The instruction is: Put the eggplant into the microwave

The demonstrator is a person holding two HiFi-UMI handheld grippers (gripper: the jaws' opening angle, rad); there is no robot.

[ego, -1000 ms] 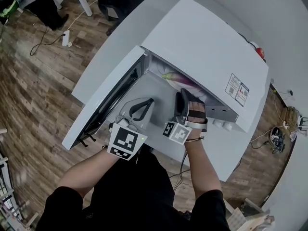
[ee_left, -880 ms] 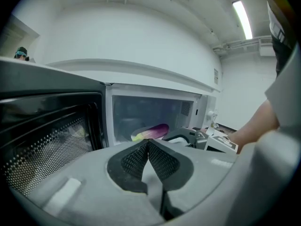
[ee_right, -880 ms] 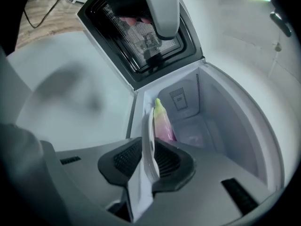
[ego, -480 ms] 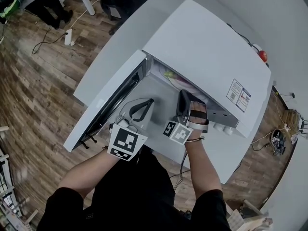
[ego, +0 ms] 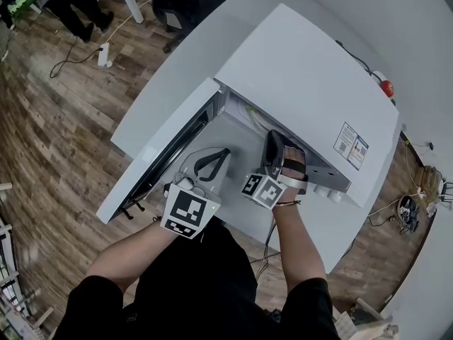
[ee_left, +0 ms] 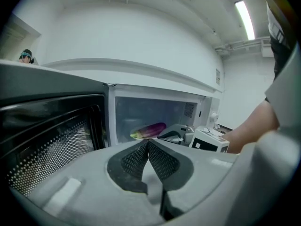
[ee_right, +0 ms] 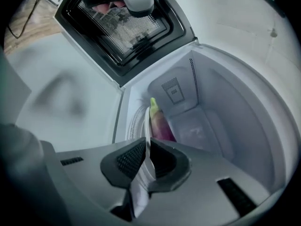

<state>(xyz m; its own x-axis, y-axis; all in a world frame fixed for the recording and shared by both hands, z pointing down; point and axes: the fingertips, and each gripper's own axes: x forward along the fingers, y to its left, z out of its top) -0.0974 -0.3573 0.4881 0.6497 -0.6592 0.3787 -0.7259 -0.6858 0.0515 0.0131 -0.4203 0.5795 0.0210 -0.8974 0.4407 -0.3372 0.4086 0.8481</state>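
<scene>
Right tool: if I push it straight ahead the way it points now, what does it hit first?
Most likely the eggplant. It lies inside the microwave, just beyond the tips of the right tool and about on that line. Depth is hard to judge here, so the gap is uncertain.

Head cam tipped fwd; eggplant now nearly hid under microwave top.
</scene>
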